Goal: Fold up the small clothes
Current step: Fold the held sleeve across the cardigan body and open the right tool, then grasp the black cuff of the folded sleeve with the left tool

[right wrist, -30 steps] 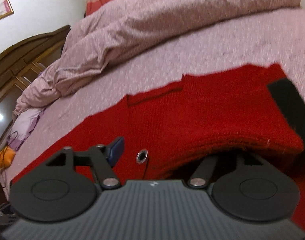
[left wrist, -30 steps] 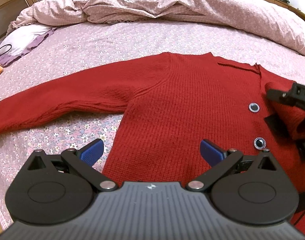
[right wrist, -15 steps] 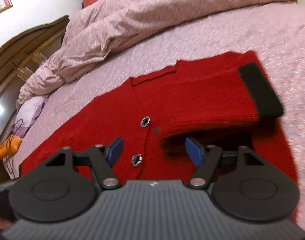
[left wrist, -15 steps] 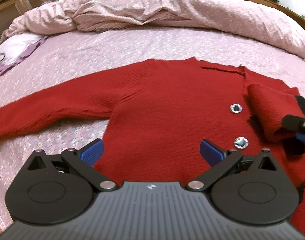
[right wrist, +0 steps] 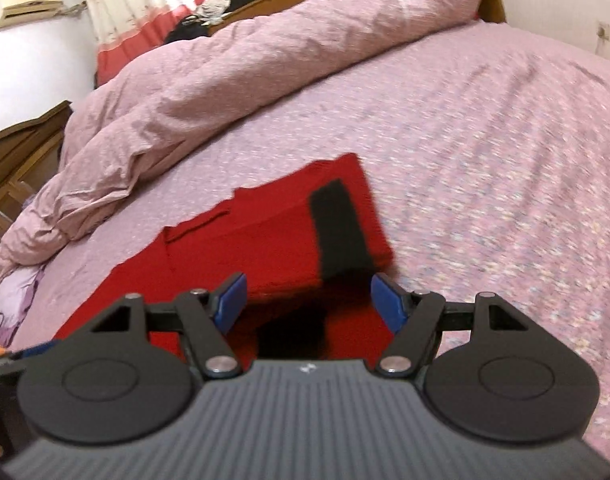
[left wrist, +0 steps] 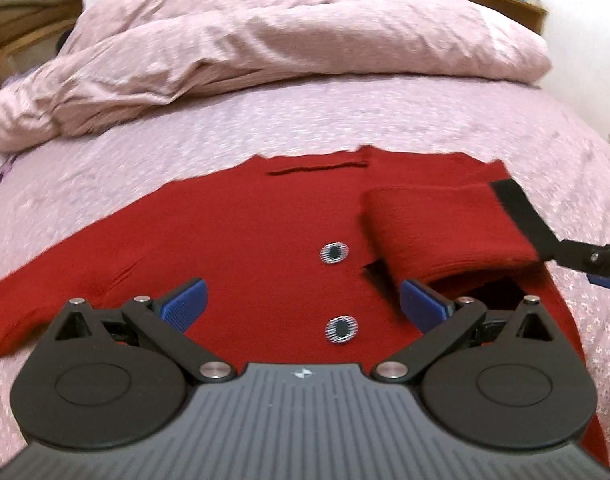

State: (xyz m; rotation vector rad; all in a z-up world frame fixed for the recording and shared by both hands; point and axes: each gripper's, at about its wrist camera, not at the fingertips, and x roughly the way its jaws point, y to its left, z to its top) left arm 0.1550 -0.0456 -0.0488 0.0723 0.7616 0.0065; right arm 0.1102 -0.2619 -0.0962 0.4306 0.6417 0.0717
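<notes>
A big bed (left wrist: pixel 153 168) with a pink flowery sheet fills the view. A puffy blanket (left wrist: pixel 265 40) is heaped at the far end. A red sweater (left wrist: pixel 245 240) lies flat in the middle. Its right sleeve (left wrist: pixel 437 228) is folded over the front, beside two buttons (left wrist: pixel 334 252). The left gripper (left wrist: pixel 301 304) and right gripper (right wrist: pixel 308 300) both gape wide above the sweater, holding nothing.
</notes>
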